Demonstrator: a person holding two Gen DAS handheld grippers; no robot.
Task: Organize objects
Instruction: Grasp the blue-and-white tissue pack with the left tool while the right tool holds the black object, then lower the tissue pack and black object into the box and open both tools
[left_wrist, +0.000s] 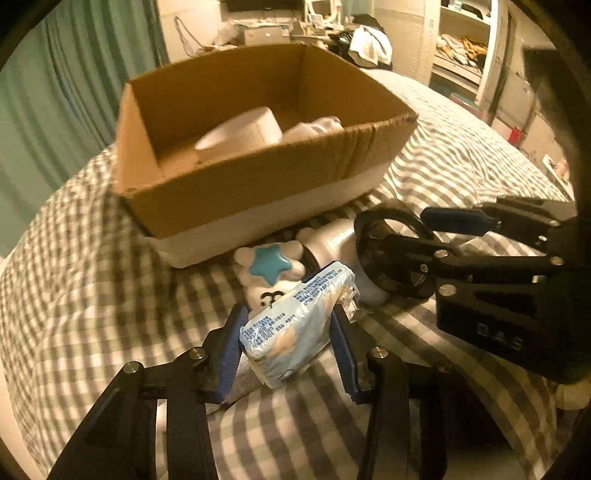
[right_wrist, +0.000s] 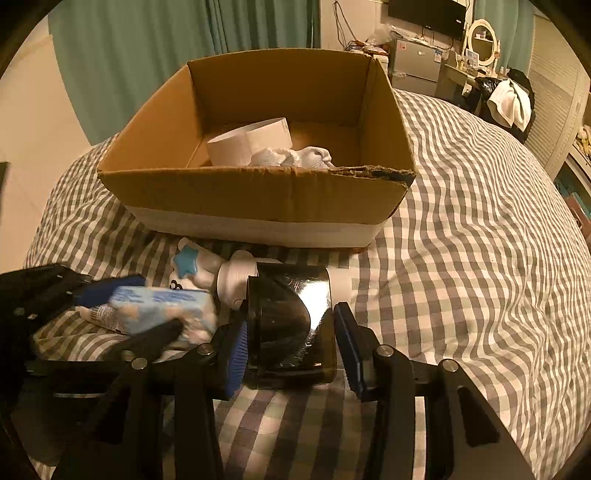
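My left gripper (left_wrist: 288, 343) is shut on a light blue tissue pack (left_wrist: 295, 325), held just above the checked bedspread; the pack also shows in the right wrist view (right_wrist: 162, 306). My right gripper (right_wrist: 291, 343) straddles a dark glossy cup (right_wrist: 291, 325) lying on its side; the left pad touches it, a small gap shows at the right pad. The cup also appears in the left wrist view (left_wrist: 391, 254). A white plush toy with a blue star (left_wrist: 273, 266) and a white bottle (right_wrist: 236, 280) lie in front of the cardboard box (right_wrist: 258, 192).
The open cardboard box (left_wrist: 258, 192) holds a white tape roll (right_wrist: 251, 144) and a white crumpled cloth (right_wrist: 295, 157). The checked bedspread (right_wrist: 461, 240) stretches to the right. Green curtains, a desk, shelves and a mirror stand behind the bed.
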